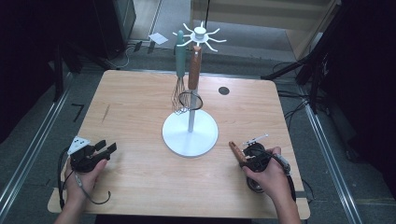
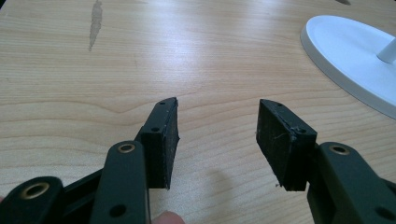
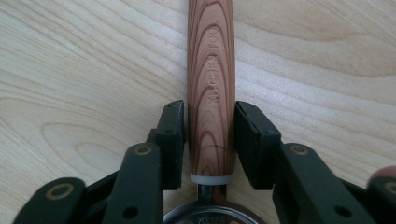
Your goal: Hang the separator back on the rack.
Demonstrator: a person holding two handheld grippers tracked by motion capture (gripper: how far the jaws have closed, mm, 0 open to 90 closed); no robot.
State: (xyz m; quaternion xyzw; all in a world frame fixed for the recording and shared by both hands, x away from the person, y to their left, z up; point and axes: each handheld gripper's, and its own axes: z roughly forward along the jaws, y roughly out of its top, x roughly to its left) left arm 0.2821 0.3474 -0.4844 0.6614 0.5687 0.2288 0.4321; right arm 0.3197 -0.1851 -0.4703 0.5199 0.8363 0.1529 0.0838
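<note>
The right claw (image 3: 210,140) has its jaws set on either side of a wood-grained utensil handle (image 3: 210,88) that lies flat on the counter (image 1: 140,163), pads flush to both flanks, so it looks clamped for a lift. Farther out stands the white rack (image 1: 190,133), where a whisk (image 1: 180,74) and a second wooden-handled tool (image 1: 194,70) already hang, probably this one's destination. The left claw (image 2: 217,135) rests apart and empty near the rack's base, seemingly waiting.

Dim surroundings — bright, sharp tabletop
</note>
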